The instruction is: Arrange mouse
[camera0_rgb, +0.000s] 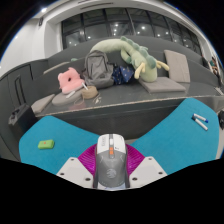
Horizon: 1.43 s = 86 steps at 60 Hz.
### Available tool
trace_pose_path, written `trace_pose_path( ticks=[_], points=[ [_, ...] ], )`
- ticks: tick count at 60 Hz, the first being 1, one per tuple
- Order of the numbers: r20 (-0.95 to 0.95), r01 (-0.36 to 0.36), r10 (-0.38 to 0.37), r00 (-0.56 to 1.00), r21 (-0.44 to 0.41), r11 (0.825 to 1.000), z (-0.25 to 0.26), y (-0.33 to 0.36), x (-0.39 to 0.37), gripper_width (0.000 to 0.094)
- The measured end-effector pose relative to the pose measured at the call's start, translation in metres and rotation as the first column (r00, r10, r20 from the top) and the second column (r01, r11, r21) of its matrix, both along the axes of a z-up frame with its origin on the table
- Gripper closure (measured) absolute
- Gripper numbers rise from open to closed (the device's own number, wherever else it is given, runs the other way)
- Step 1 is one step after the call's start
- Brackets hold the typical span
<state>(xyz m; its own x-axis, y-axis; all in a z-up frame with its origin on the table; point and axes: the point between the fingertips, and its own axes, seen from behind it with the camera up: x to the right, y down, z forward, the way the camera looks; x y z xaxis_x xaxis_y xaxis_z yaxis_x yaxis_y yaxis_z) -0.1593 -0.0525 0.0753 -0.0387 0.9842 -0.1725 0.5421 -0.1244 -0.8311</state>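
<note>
mouse [110, 160] | gripped between jaws, both pads pressing | above teal mat [60, 135]

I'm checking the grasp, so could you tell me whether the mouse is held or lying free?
Held: the tongs are shut on the mouse, both pink pads pressing its sides. It sits upright, wheel up, over the teal mat.

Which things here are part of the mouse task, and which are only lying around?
Part of the job:
- mouse, held in the gripper
- teal mat on the table

Only lying around:
- green block
- white marker
- pink plush
- grey backpack
- yellow-green plush
</note>
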Motion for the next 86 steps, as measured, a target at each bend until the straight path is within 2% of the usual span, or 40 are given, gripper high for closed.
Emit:
trace_pose_path(
  ticks=[13,21,24,29,31,41,45,53,59,68,86],
  points=[
    [0.132,-0.054,0.048,0.990,0.042,0.998,-0.080,-0.046,0.018,0.0570],
    [0.126,-0.092,0.077,0.989,0.116,0.989,-0.094,-0.052,0.022,0.0459],
    [0.127,-0.109,0.091,0.988,0.139,0.984,-0.093,-0.055,0.023,0.0384],
    [0.141,-0.144,0.126,0.982,0.132,0.981,-0.083,-0.059,0.032,0.0062],
    [0.137,-0.142,0.125,0.983,0.129,0.981,-0.074,-0.057,0.038,0.0103],
    [0.101,-0.097,0.082,0.992,0.153,0.983,-0.008,-0.024,0.091,0.0080],
    [0.110,-0.072,0.057,0.992,0.138,0.988,0.014,-0.011,0.126,0.0079],
    [0.128,-0.062,0.045,0.991,0.134,0.989,0.045,0.011,0.193,0.0076],
    [0.146,-0.054,0.029,0.989,0.171,0.984,0.052,0.035,0.239,0.0075],
    [0.168,-0.018,-0.013,0.986,0.182,0.983,0.054,0.058,0.287,0.0079],
    [0.210,0.006,-0.043,0.977,0.172,0.985,0.042,0.062,0.323,0.0078]
  ],
)
